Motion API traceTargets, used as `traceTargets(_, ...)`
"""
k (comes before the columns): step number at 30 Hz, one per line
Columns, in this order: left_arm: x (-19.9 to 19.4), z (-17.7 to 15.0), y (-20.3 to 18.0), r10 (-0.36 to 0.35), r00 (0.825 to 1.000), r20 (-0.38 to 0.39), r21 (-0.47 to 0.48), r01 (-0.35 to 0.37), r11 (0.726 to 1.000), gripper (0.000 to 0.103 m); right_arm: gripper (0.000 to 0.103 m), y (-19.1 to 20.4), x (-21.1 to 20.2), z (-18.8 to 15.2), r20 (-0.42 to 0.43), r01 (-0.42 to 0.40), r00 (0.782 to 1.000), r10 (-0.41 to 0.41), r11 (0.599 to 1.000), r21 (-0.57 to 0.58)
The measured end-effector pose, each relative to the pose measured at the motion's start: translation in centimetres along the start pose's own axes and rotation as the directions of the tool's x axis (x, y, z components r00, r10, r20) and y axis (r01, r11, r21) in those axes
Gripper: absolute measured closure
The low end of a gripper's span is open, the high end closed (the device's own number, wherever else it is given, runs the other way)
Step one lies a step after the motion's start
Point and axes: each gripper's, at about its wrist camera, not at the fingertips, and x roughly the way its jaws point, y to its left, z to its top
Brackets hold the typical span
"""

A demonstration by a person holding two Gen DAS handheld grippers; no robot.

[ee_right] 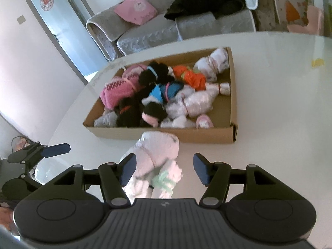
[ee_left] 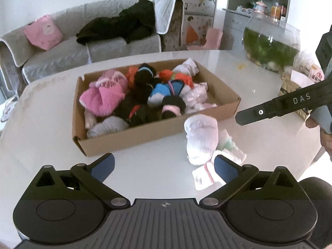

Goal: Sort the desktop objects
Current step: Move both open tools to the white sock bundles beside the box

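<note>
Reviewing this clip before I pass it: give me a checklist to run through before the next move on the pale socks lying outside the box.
1. Left gripper open, nothing between its fingers: ok.
2. Right gripper open around the pale sock pile, pads not pressing: ok.
3. Sock pile on the table, outside the cardboard box: ok.
4. Free room in the box at its right end: ok.
5. How many socks are in the pile: cannot tell.
6. Fish bowl away from both grippers: ok.
</note>
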Motion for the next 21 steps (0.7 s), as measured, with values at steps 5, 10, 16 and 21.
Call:
traceTargets(5, 0.9, -0.7, -0.7, -0.005, 1.0, -0.017, 0.012, 0.006, 1.0, 0.0, 0.046, 0.4, 1.2, -1.1, -0.031, 0.006, 0.999, -0.006, 1.0, -0.01)
traceTargets(10, 2.0, -1.0, -1.6, -0.027, 0.999, -0.025, 0.023, 0.028, 0.999, 0.0, 0.045, 0.7, 2.2, -1.5, -0.054, 0.019, 0.998, -0.02, 0.999, -0.026)
traceTargets(16, 3.0, -1.3, -2.4, -0.053, 0.998, -0.042, 0.043, 0.055, 0.998, 0.0, 0.044, 0.5, 3.4, -1.6, -0.076, 0.03, 0.997, -0.031, 0.999, -0.021)
traceTargets(21, 3.7, -1.5, -2.8, -0.061, 0.997, -0.05, 0.062, 0.064, 0.996, 0.0, 0.043, 0.5, 4.1, -1.5, -0.097, 0.033, 0.995, -0.036, 0.999, -0.025)
